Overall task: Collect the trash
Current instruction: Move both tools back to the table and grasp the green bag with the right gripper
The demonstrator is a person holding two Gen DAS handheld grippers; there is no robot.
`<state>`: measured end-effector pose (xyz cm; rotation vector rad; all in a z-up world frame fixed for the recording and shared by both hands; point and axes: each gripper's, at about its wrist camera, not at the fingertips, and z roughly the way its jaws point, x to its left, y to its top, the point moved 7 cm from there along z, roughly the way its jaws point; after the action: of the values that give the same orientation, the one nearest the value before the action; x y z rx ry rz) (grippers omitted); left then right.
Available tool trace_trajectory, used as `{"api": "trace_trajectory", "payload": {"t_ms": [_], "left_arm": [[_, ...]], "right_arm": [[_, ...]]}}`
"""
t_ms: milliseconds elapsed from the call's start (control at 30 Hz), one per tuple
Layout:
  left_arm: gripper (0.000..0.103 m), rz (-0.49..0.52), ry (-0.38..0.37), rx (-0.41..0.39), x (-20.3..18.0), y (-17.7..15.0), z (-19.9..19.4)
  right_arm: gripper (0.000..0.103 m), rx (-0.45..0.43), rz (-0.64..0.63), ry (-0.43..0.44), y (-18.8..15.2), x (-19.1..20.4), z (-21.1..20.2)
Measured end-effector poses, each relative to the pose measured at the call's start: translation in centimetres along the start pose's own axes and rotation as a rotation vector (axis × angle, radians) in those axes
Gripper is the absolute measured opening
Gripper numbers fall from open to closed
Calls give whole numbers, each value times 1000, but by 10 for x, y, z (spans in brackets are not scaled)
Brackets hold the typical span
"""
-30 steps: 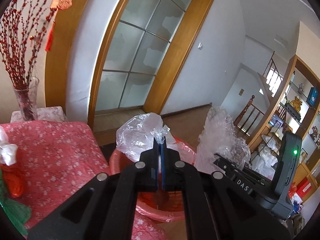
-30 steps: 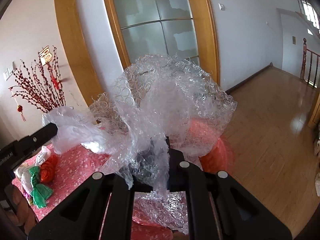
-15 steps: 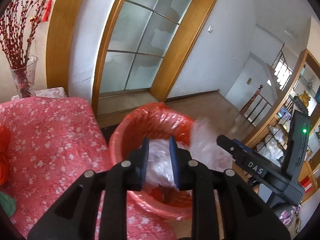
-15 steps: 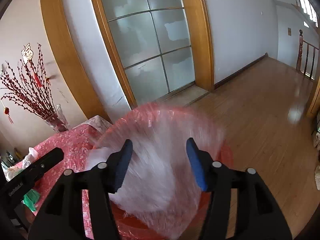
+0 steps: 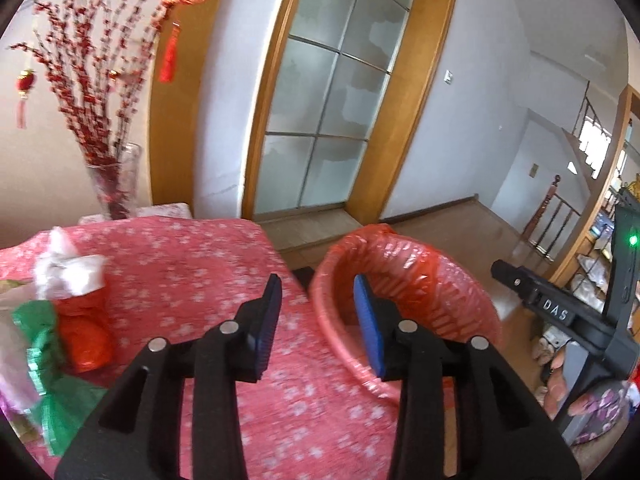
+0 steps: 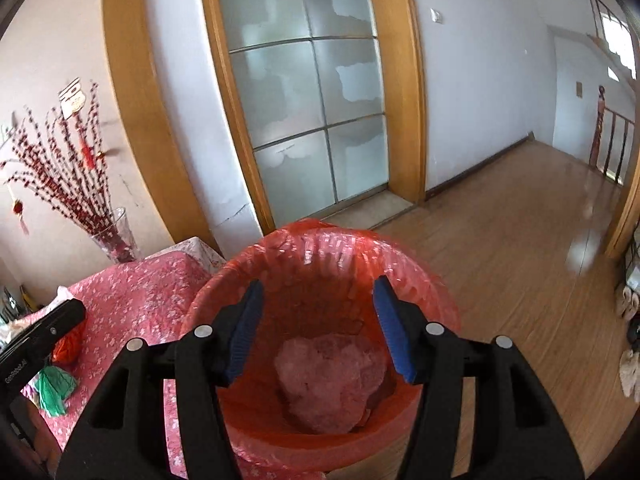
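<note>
A red-lined trash bin (image 6: 320, 252) stands beside the table; it also shows in the left wrist view (image 5: 404, 256). Crumpled clear plastic (image 6: 328, 376) lies inside it. My right gripper (image 6: 318, 326) is open and empty, just above the bin's mouth. My left gripper (image 5: 318, 320) is open and empty, over the table's edge next to the bin. A pile of trash lies at the table's left: white paper (image 5: 66, 268), a red bag (image 5: 86, 336) and a green bag (image 5: 44, 360). The pile also shows in the right wrist view (image 6: 60, 368).
The table has a pink flowered cloth (image 5: 192, 272). A glass vase of red branches (image 5: 114, 184) stands at its far end. A glass door (image 6: 304, 120) is behind the bin. Wooden floor (image 6: 520, 260) spreads to the right. The right gripper's body (image 5: 560, 312) is at the left view's right.
Both grippers opened and dropped their plastic and bubble wrap into the bin. The left gripper then swung left, so the trash pile on the table came back into view.
</note>
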<state>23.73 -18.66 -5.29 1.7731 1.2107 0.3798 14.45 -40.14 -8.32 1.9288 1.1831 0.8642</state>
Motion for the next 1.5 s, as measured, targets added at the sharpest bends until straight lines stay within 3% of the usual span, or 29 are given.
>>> {"api": "trace_trajectory", "payload": {"t_ms": [400, 567, 800, 1033, 1300, 1500], "left_arm": [[47, -36, 242, -97, 103, -20, -88], [50, -79, 379, -118, 160, -34, -127], [50, -179, 508, -132, 227, -55, -169], [50, -233, 548, -154, 263, -64, -193], [50, -254, 535, -155, 272, -74, -200], [50, -257, 499, -147, 271, -74, -192]], "right_arm": [[57, 33, -88, 137, -19, 89, -6], [56, 83, -141, 261, -42, 154, -8], [47, 164, -232, 440, -88, 258, -10], [40, 226, -287, 535, -120, 325, -12], [39, 241, -304, 495, -130, 353, 0], [22, 274, -356, 476, -143, 362, 10]]}}
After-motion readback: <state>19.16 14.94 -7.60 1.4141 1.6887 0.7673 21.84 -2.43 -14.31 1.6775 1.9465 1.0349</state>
